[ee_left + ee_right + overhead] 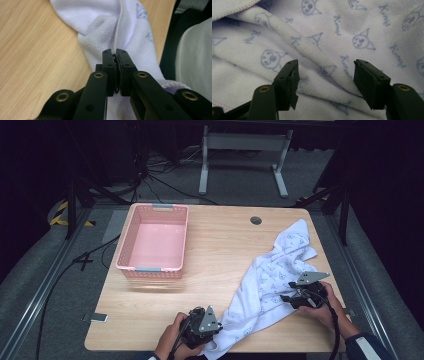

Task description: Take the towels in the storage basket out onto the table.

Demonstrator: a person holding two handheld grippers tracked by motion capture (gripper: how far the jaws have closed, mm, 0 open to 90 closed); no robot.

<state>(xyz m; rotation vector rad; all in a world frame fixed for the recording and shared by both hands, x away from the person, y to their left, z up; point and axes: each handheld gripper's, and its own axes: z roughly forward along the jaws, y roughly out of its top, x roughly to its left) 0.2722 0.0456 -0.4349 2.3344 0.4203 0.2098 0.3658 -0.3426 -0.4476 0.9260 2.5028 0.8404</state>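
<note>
Pinching the hemmed corner of the towel (105,27) between pressed-together jaws of the left gripper (115,53), likely anchoring it for spreading. Hovering the right gripper (325,75), jaws spread, over a fold. Lying crumpled on the wooden table (220,255), right of the pink basket (131,237); dark room beyond.

white towel (272,280) with blue cartoon print
</note>
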